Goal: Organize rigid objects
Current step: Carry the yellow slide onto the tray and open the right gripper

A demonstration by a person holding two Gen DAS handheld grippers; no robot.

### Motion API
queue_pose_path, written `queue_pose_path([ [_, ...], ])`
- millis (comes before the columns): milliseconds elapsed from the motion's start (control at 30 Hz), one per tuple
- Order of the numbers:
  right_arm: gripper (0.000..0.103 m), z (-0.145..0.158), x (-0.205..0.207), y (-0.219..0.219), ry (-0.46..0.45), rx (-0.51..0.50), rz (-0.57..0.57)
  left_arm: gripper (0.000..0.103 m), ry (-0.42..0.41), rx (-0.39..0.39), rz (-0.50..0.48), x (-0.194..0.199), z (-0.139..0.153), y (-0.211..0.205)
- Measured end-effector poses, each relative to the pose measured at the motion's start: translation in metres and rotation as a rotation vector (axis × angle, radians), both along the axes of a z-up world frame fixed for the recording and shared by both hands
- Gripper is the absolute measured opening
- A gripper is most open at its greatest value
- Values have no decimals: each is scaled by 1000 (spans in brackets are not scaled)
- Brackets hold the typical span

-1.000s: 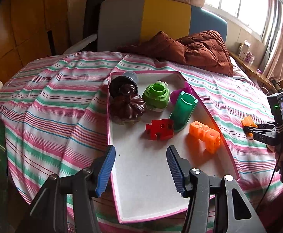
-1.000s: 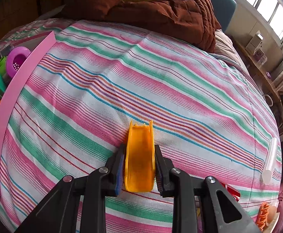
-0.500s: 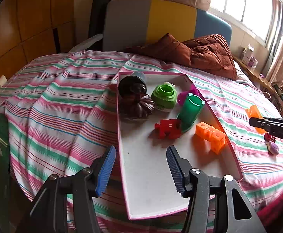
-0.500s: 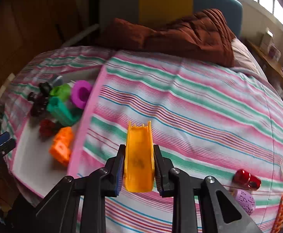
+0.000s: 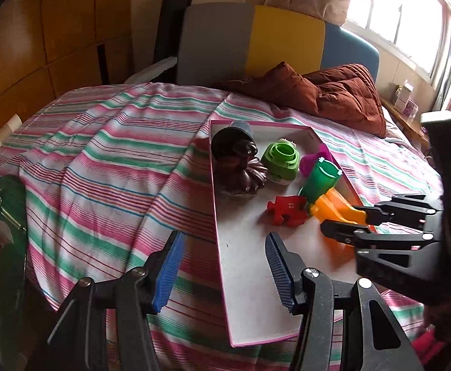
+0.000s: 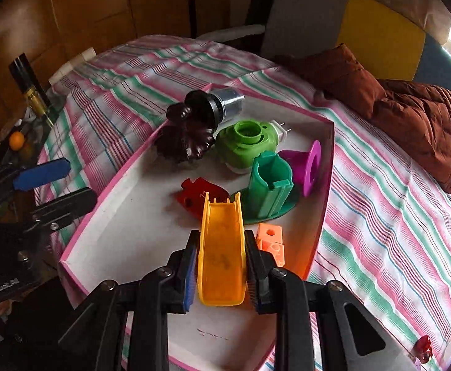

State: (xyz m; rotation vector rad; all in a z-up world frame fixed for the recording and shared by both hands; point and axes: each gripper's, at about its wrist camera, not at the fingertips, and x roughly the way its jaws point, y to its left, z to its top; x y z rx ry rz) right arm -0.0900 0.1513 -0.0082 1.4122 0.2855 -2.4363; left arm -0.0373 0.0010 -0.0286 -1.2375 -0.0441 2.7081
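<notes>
Right gripper [image 6: 222,266] is pinching a yellow-orange toy slide piece [image 6: 222,247] by its two side walls, blue pads pressed flat against them. The piece is held above the floor of the pink-rimmed white tray [image 6: 111,185], over its near half, with the open channel facing up and the far end pointing toward the red puzzle piece [image 6: 194,194]. In the left wrist view the same gripper [image 5: 342,221] enters from the right edge of the tray [image 5: 222,247], the slide piece [image 5: 333,210] clamped at its tips.

Left gripper [image 5: 223,270] has its jaws spread with nothing between them; it hangs over the tray's near left rim, one blue pad over the striped bedspread [image 5: 101,170], the other over the tray floor.

Tray contents, placed relative to the red puzzle piece [image 5: 287,213]:
- dark brown fluted mould [image 6: 185,142], beyond it, toward the tray's far left corner
- black-and-grey cylinder [image 6: 222,105] behind the mould, lying on its side at the far rim
- light green round part [image 6: 244,142], beyond it, right of the mould
- teal green cylinder piece on a flat base [image 6: 271,185], just right of it
- magenta flanged cup [image 6: 308,164], on its side, behind the teal piece
- orange block with holes [image 6: 271,241], nearer, just right of the held slide

A brown quilt [image 6: 410,111] lies on the bedspread beyond the tray.
</notes>
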Motion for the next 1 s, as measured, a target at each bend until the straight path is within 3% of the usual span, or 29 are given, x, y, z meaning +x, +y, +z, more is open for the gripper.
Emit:
queue_pose_path([
  [133, 28, -14, -7, -2, 1, 35, -23, 56, -9, -1, 1, 0, -3, -2],
  [433, 28, -11, -4, 2, 8, 39, -40, 56, -9, -2, 4, 0, -4, -3],
  [567, 33, -3, -3, 6, 28, -3, -58, 56, -3, -6, 2, 2, -2, -2],
  [1000, 34, 38, 18, 48, 142, -91, -181, 56, 42, -32, -32, 12, 9, 8],
])
